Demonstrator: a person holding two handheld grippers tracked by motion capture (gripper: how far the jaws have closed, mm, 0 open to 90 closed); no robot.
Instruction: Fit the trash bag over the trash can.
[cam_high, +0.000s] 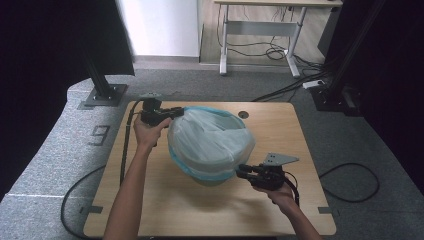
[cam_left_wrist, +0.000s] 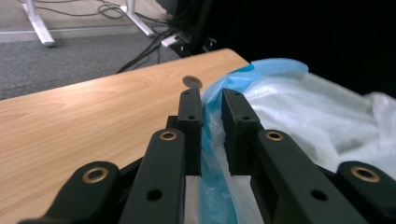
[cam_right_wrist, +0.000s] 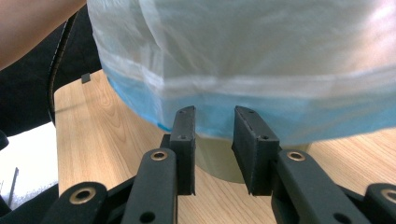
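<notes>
Worktop (cam_high: 150, 200) fills mid frame in high view, light wood. On it, centre, sits the bin (cam_high: 212, 179): only a bit of its greyish wall shows low, under the liner hem. Bin stands upright, long axis vertical, mouth up. I read it as kept central so both my hands reach opposite rim sides.

Bin bag (cam_high: 212, 140), translucent white w/ blue hem, is draped over the bin mouth and puffed up, still full of air, so not seated inside yet. Hem is folded down outside the rim; the bag's opening faces down over the bin and its closed end bulges up. Judging by that, I'm mid-fitting the liner, stretching the hem round the rim.

Left claw (cam_high: 176, 112) is upper left of the bag, pointing right along the far rim. In left gripper view the left claw (cam_left_wrist: 212, 126) has the blue hem (cam_left_wrist: 210, 154) running between its jaws; gap is narrow and plastic looks pinched, so I call it clamped on the bag edge, prob. to pull it taut.

Right claw (cam_high: 240, 171) is lower right of the bag, pointing left at the near hem. In right gripper view the right claw (cam_right_wrist: 212, 140) stands w/ jaws apart, tips just below the hem, nothing between the pads: not gripping, lined up on the rim's other side.
</notes>
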